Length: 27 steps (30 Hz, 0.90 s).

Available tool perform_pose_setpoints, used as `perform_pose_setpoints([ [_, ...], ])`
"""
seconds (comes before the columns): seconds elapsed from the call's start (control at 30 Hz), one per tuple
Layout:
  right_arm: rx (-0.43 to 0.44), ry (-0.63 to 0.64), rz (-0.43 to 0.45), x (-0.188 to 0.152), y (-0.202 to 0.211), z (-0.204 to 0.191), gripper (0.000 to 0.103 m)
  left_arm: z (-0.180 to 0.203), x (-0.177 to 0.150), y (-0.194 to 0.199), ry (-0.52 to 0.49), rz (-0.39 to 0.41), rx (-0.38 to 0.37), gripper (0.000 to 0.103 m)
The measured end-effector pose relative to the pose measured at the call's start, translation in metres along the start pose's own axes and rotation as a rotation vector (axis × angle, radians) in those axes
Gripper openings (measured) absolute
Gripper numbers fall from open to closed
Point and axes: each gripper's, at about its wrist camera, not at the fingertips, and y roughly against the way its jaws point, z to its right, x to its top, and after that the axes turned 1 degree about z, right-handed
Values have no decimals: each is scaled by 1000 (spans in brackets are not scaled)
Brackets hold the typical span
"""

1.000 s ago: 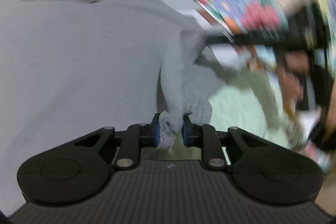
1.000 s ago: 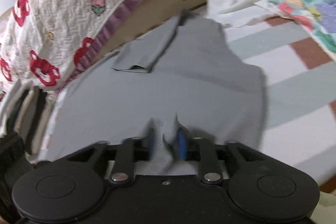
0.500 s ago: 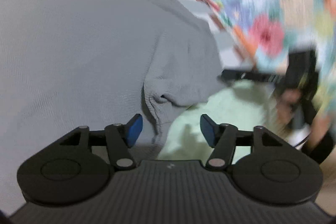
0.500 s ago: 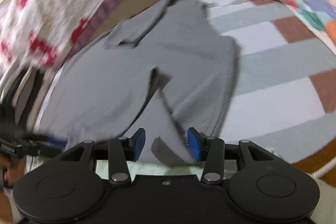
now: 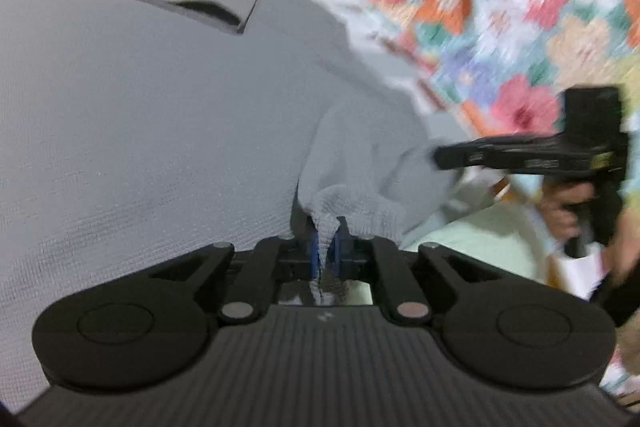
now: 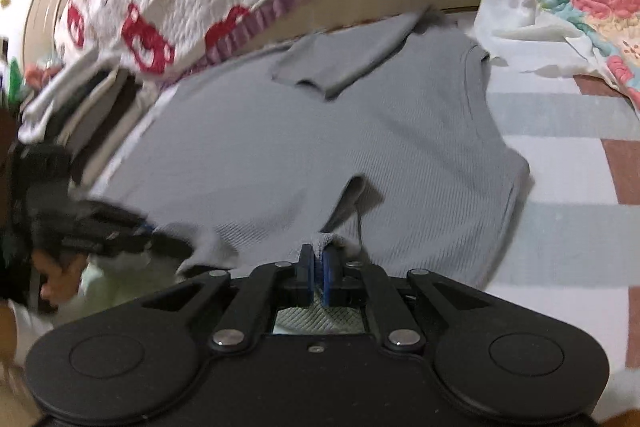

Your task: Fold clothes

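where the ribbed grey shirt (image 6: 304,155) meets its near hem, left gripper (image 5: 325,254) and right gripper (image 6: 317,277) just closed, pinching it; striped sheet (image 6: 560,227) lies bare rightward.

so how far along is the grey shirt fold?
Done: the grey shirt lies spread on the striped bed sheet, its far sleeve already folded in over the body. In hand: the left claw and right claw have just closed, each pinching fabric at the near edge. Left: carrying that edge over and any further folds.
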Motion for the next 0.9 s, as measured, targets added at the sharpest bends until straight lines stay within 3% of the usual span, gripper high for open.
perform_pose_setpoints([
  [0.07, 18, -77, -30, 1, -12, 12, 7, -5, -4, 10, 38, 45, -29, 7],
  [0.13, 38, -164, -80, -1, -26, 26, 12, -10, -5, 10, 72, 55, 27, 6],
  [0.27, 130, -357, -113, -8, -39, 55, 28, -32, -6, -3, 229, -34, 151, 9],
  [0.33, 171, -426, -107, -10, -36, 64, 42, -40, -8, -3, 293, -31, 132, 10],
  [0.4, 180, -406, -122, -12, -31, 63, 49, -47, -10, -3, 355, -23, 106, 10],
  [0.47, 189, -369, -147, -14, -27, 60, 49, -50, -10, -2, 377, -31, 61, 17],
  [0.5, 193, -344, -160, -15, -25, 58, 50, -49, -10, -3, 375, -48, 41, 28],
  [0.53, 195, -316, -169, -17, -22, 55, 53, -46, -9, -6, 342, -81, 35, 36],
  [0.67, 143, -52, -152, -25, -15, 30, 52, -21, -3, -20, 136, -153, 39, 43],
  [0.7, 122, 21, -146, -27, -14, 22, 43, -13, -2, -23, 63, -157, 52, 47],
  [0.73, 105, 73, -144, -27, -13, 15, 10, -4, -2, -28, -14, -161, 67, 48],
  [0.83, 132, 40, -124, -14, -3, 16, 7, 24, -6, -38, -253, -182, 71, 44],
  [0.9, 144, -60, -123, 0, 7, 30, 7, 26, -8, -43, -234, -222, -15, 41],
])
